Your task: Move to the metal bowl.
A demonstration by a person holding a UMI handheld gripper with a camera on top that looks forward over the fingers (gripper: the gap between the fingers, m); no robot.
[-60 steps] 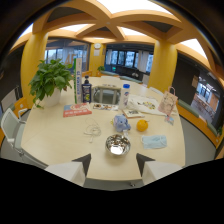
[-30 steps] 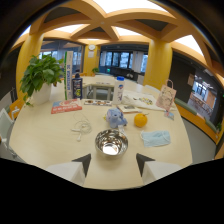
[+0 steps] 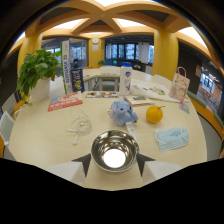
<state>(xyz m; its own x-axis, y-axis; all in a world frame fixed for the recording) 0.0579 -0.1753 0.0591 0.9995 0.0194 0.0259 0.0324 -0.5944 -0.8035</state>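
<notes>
One metal bowl (image 3: 114,151) sits between the released claw's (image 3: 114,164) two fingers (image 3: 83,163); one orange (image 3: 154,114) beyond.

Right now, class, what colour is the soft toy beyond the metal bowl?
Light blue soft toy, seen in the gripper view, past the metal bowl.

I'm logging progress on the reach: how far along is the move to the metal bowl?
Nearly done. The metal bowl stands between the open fingers of the gripper, resting on the table. The approach looks complete; in hand is only final settling. Nothing is grasped.
</notes>
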